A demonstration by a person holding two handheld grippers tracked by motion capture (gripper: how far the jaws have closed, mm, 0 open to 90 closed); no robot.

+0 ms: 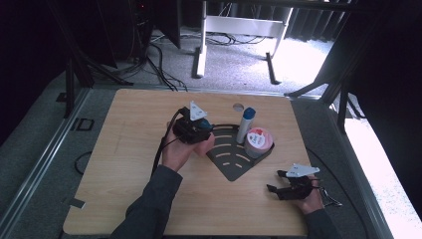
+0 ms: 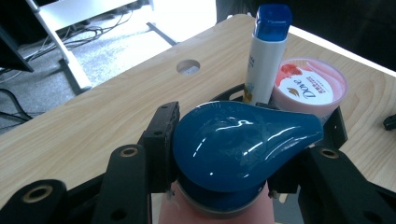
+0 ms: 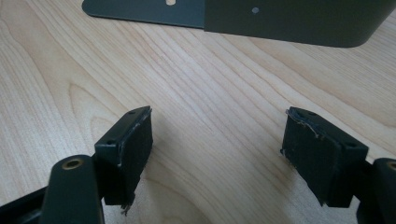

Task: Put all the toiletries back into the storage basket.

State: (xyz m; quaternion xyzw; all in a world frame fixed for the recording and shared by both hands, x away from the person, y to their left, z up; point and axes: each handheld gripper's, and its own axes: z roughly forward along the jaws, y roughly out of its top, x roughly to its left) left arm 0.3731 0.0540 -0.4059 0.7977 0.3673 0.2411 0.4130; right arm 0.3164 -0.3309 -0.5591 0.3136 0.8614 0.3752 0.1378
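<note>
Blue-capped bottle (image 2: 243,149) upright in left gripper (image 1: 195,125), over dark rack (image 1: 234,167).

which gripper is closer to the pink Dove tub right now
Left. The left gripper, clamped on a blue-capped bottle, sits beside the Dove tub over the rack; the right gripper rests open near the table's front.

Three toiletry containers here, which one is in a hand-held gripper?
The bottle with the teal teardrop cap, clamped in the left hand-held gripper. The blue-capped white tube and pink Dove jar stand free in the dark tray.
</note>
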